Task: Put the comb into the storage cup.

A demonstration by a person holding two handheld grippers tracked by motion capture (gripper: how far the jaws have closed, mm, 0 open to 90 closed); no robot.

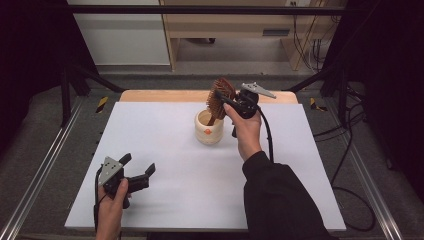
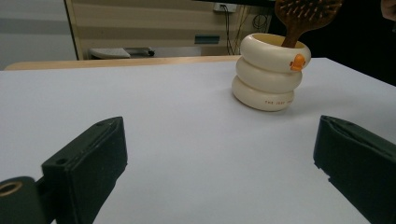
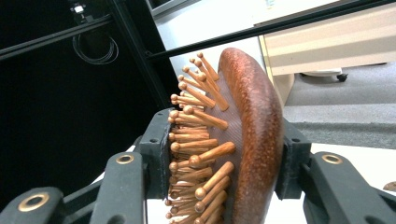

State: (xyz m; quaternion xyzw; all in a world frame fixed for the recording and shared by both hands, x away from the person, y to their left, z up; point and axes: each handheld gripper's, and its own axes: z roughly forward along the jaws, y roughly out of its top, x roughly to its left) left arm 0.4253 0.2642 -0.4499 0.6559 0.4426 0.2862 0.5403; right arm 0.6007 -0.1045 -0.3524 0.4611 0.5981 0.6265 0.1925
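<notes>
Where the desk (image 1: 165, 150) spreads its smooth, matte white top, we count two things at work: one wooden hairbrush (image 1: 220, 97) and one cream holder (image 1: 209, 127). The holder looks glazed and glossy, shaped like three rounded rings stacked one on another, with a small orange duck figure (image 2: 297, 62) at its rim and a line of fine lettering on the lowest ring, too small for us to read. It stands upright toward the far middle of the desk. The hairbrush has an oval head with a speckled, reddish-brown domed back and a cushion set with many ball-tipped wooden pins. Its handle goes down into the holder's mouth while the head rises tilted above the rim.

We see the right gripper (image 1: 231, 101) clamped on that head: in the right gripper view one black jaw presses against the pins and the other against the polished back. The hand below it wears a black sleeve (image 1: 280, 200).

The left gripper (image 1: 137, 170) sits near the desk's front left corner, well apart from the holder, its two black, padded, blocky jaws spread wide with nothing but bare desk between them.
</notes>
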